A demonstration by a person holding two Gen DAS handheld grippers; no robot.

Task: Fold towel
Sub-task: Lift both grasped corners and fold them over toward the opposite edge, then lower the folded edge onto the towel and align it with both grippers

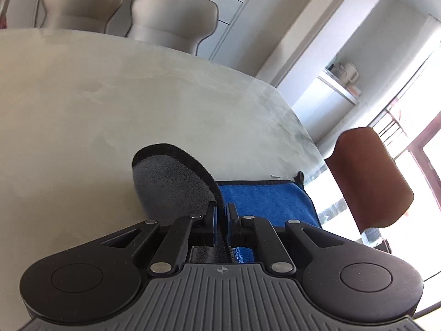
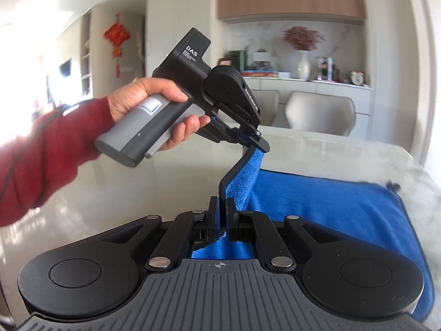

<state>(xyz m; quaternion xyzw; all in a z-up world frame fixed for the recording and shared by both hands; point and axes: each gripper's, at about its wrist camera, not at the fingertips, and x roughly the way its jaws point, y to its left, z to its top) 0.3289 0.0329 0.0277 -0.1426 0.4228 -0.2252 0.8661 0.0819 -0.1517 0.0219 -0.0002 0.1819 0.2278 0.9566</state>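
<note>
While its ribbed grey body and black linkage arms fill the foreground, the right gripper (image 2: 222, 208) is clenched on the dark bound hem of the towel (image 2: 330, 215), a plush blue cloth with a grey reverse. From those pads the hem rises in a taut, kinked strip to the left gripper (image 2: 255, 143), likewise pinched tight on the same edge and held aloft by a hand (image 2: 154, 107) in a red knitted sleeve (image 2: 46, 151). In the left wrist view, the lifted corner curls over in a rounded flap, showing its fuzzy grey underside. The rest of the towel lies flat on the table (image 2: 344, 154), a smooth pale top with cloudy marbling and a rounded edge. Beyond it stand padded beige chairs (image 2: 319, 113) with curved backs.
</note>
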